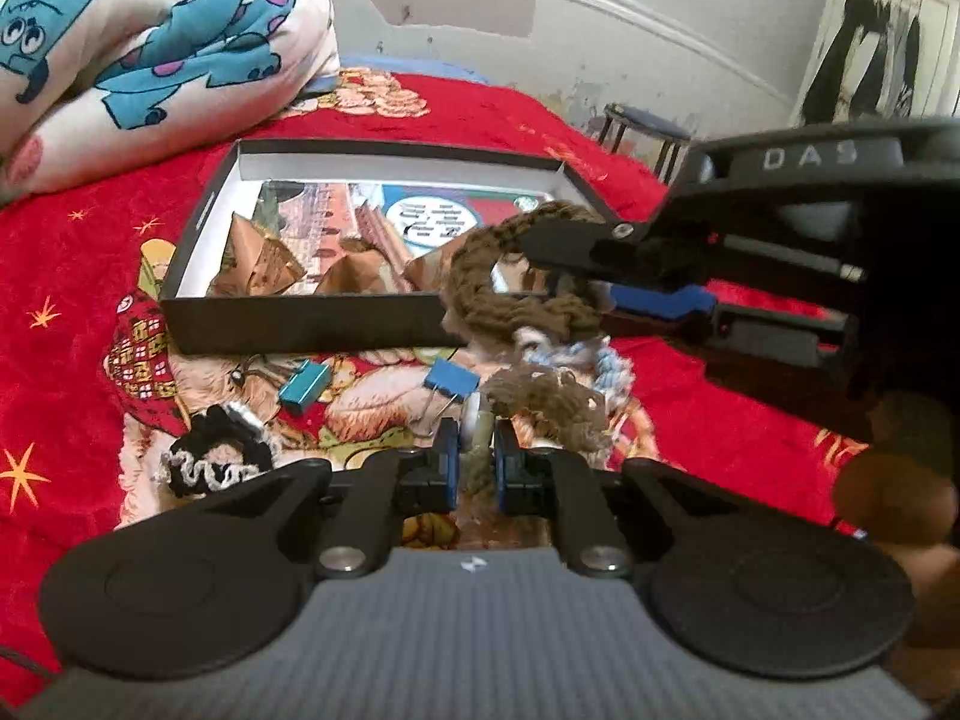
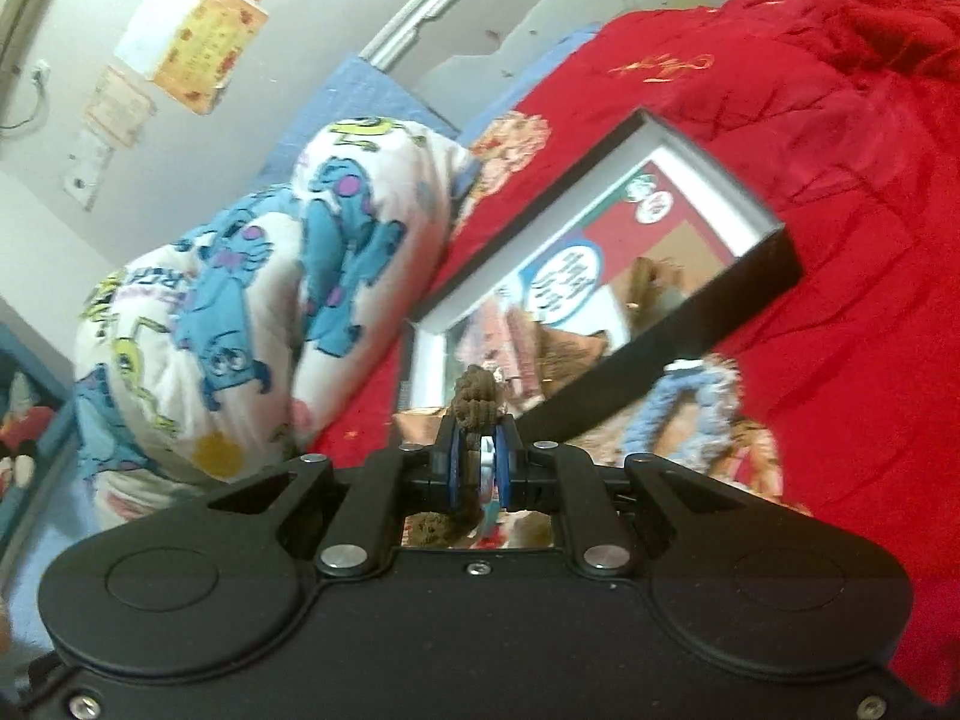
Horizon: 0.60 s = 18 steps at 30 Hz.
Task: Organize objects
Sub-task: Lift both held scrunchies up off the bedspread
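Jaws of your left gripper [image 1: 477,435] and right gripper [image 2: 478,441] both clamp brown scrunchies [image 1: 528,294], centre frame, before the black box [image 1: 300,324].

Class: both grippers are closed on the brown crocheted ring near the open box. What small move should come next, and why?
Probably the left gripper should let go. The brown crocheted ring is pinched at its top by the right gripper and at its lower end by the left, so it hangs stretched at the near wall of the box. With one end freed, the right could carry it in.
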Available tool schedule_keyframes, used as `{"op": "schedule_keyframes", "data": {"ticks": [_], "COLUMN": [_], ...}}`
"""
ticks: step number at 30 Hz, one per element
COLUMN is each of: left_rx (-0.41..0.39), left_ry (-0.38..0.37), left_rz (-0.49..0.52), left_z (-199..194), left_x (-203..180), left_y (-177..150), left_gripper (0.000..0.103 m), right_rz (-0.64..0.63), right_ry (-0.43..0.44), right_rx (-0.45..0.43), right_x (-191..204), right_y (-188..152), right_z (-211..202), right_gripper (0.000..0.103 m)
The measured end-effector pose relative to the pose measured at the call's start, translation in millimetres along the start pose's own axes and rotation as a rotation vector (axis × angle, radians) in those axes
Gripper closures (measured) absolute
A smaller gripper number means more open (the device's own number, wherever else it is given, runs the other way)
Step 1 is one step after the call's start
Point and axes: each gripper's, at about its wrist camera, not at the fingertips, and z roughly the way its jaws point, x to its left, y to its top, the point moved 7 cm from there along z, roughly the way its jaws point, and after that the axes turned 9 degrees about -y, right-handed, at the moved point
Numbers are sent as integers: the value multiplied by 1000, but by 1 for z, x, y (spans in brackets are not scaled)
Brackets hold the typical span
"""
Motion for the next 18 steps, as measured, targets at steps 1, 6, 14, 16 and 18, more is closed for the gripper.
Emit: {"op": "schedule_keyframes", "data": {"ticks": [1, 6, 14, 16, 18], "left_rx": [-13, -66, -98, -114, -121], "left_ry": [-10, -77, -64, -59, -59], "left_rz": [-8, -26, -26, -21, -15], "left_z": [-2, -10, -15, -18, -19], "left_x": [0, -5, -2, -1, 1], "left_y": [2, 11, 17, 22, 26], "left_gripper": [89, 89, 89, 89, 89], "right_rz": [-9, -17, -2, 2, -1], "right_ry": [7, 51, 113, 130, 141], "right_rx": [-3, 1, -25, -30, -38], "right_x": [2, 12, 17, 18, 19], "right_y": [0, -1, 7, 10, 14], "right_z": [0, 1, -8, -10, -11], "right_gripper": [90, 90, 90, 90, 90]}}
